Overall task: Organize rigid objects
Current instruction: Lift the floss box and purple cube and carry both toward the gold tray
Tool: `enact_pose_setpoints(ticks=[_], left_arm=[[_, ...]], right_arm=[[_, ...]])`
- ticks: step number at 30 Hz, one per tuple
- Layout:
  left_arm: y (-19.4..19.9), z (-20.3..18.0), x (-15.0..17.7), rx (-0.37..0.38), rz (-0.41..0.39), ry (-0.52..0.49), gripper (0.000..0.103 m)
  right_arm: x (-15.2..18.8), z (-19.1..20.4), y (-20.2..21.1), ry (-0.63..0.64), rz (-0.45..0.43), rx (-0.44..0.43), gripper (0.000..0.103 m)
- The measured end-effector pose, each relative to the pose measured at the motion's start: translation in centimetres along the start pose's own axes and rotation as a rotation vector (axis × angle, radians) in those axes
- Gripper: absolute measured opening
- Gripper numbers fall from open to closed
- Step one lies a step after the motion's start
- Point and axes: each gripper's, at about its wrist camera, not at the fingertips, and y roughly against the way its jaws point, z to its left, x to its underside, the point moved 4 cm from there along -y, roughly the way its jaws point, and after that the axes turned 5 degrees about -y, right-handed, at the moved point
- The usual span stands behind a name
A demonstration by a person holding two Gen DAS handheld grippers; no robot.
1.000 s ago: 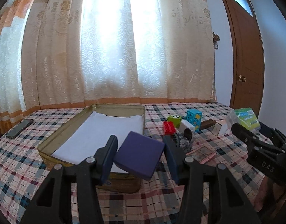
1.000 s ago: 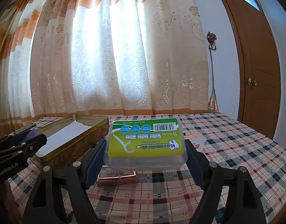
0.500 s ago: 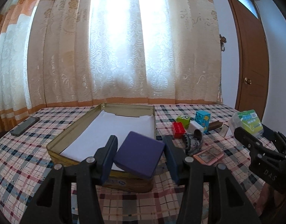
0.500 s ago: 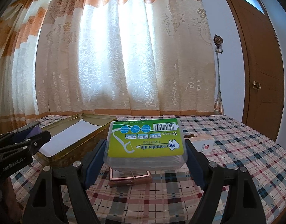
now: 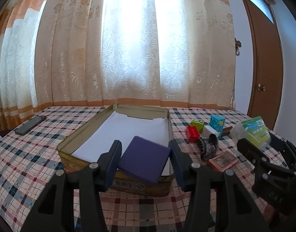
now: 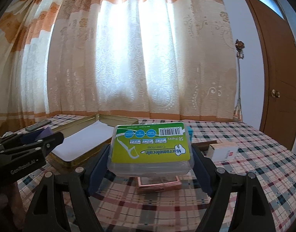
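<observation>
- Broadly, the tabletop [image 5: 28, 166] wears a plaid cloth and carries the gold tin [image 5: 84, 133], a shallow open box lined with white paper; every place below is given from this tin.
- Left tongs [image 5: 143, 163] are level and raised off the cloth at the tin's near rim, pointing along its length, and are clenched on the purple box [image 5: 144, 162], which tilts with one corner down over the near wall.
- Right tongs [image 6: 150, 162] hover right of the tin, likewise level and off the cloth, gripping the floss box [image 6: 150, 147] by its two short sides, green label up.
- Under the floss box, right of the tin, a pink case [image 6: 158, 183] lies flat on the cloth.
- Just right of the tin's near corner lies a dark hair clip [image 5: 207, 147].
- Beyond it, also right of the tin, stand a red brick [image 5: 192, 133], a green block [image 5: 197, 124], a white block [image 5: 210, 131] and a blue box [image 5: 217, 124], close together.
- Well left of the tin's far end lies a black phone [image 5: 30, 124].
</observation>
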Motion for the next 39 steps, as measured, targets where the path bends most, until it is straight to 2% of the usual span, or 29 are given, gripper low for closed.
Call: enact_pose_setpoints(ticks=[16, 31, 39], left_arm=[[0.1, 2.6, 0.4, -0.007, 0.01, 0.053, 0.05], [-0.1, 5.2, 0.6, -0.057, 0.038, 0.08, 0.05], [-0.7, 6.5, 0.7, -0.038, 0.072, 0.111, 0.05]], right_arm=[[0.3, 3.8, -0.5, 0.053, 0.02, -0.057, 0.082], [0.3, 5.9, -1.2, 0.067, 0.051, -0.104, 0.082], [0.2, 6.8, -1.9, 0.064, 0.087, -0.145, 0.082]])
